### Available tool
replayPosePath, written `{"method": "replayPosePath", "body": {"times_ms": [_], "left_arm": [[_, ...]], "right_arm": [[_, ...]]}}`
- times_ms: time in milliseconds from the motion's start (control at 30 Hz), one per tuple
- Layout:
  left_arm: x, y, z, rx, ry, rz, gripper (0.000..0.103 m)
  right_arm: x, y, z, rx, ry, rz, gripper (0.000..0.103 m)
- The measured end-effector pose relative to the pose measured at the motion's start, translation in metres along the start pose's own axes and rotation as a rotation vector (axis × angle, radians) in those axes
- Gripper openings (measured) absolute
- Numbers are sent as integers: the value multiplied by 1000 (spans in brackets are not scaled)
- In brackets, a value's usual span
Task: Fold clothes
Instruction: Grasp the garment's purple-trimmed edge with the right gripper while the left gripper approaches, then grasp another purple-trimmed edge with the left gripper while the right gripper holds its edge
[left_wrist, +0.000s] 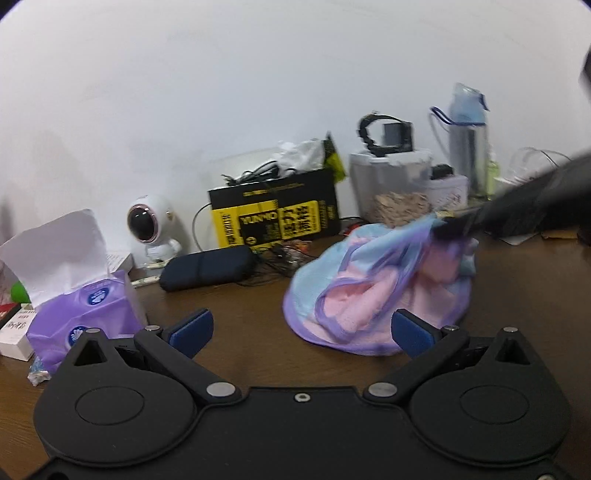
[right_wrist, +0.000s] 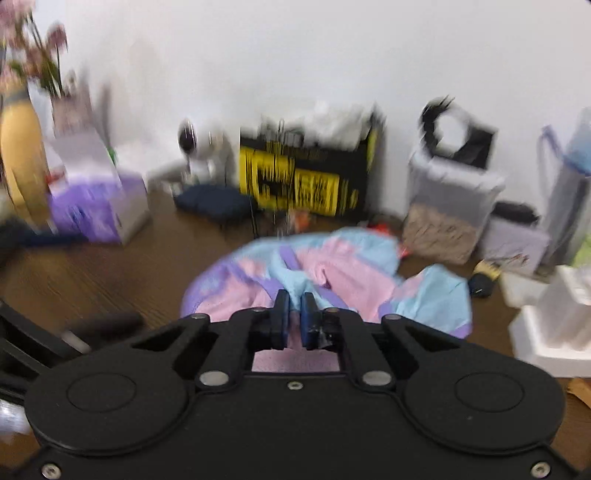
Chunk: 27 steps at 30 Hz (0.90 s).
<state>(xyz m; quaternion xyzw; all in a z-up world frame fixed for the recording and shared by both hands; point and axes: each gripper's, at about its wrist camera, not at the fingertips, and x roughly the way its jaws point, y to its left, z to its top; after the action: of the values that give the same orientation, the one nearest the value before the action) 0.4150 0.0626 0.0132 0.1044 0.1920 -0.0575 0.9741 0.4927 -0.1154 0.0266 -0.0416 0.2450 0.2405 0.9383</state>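
A small garment in pink, light blue and purple lies bunched on the brown table. My left gripper is open and empty, low over the table just left of the garment. My right gripper is shut on a fold of the garment. In the left wrist view the right gripper comes in from the right and lifts the garment's top right edge. The right wrist view is blurred.
Along the wall stand a purple tissue pack, a white astronaut figure, a dark case, a black and yellow box, a clear container and a water bottle. White foam blocks sit at right.
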Motion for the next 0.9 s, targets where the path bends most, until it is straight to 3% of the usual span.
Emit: {"method": "replayPosePath", "body": {"times_ms": [67, 167, 267, 400, 467, 533, 567, 633, 767, 900], "left_arm": [[-8, -12, 1, 18, -14, -36, 103], [-25, -41, -8, 48, -19, -117, 103], [-43, -72, -25, 88, 32, -183, 103], [-78, -101, -47, 117, 102, -259, 103], [-98, -110, -56, 115, 116, -277, 103], [-119, -115, -62, 104, 120, -288, 103], [-127, -115, -64, 97, 118, -281, 103], [-139, -115, -66, 76, 119, -263, 103], [-151, -117, -69, 67, 137, -258, 103], [-154, -115, -76, 130, 169, -167, 103]], "right_arm": [[-49, -5, -6, 25, -68, 24, 8], [-94, -1, -21, 24, -101, 37, 8], [-146, 6, -58, 52, -84, 31, 8], [-211, 0, -124, 184, -16, -41, 9], [-224, -2, -140, 168, 38, -68, 11], [-236, -3, -157, 112, 60, -130, 34], [-241, -2, -161, 72, 56, -160, 39], [-246, 5, -161, 14, 50, -149, 68], [-241, 39, -156, -199, 43, -28, 71], [-216, 51, -151, -251, 71, 21, 57]]}}
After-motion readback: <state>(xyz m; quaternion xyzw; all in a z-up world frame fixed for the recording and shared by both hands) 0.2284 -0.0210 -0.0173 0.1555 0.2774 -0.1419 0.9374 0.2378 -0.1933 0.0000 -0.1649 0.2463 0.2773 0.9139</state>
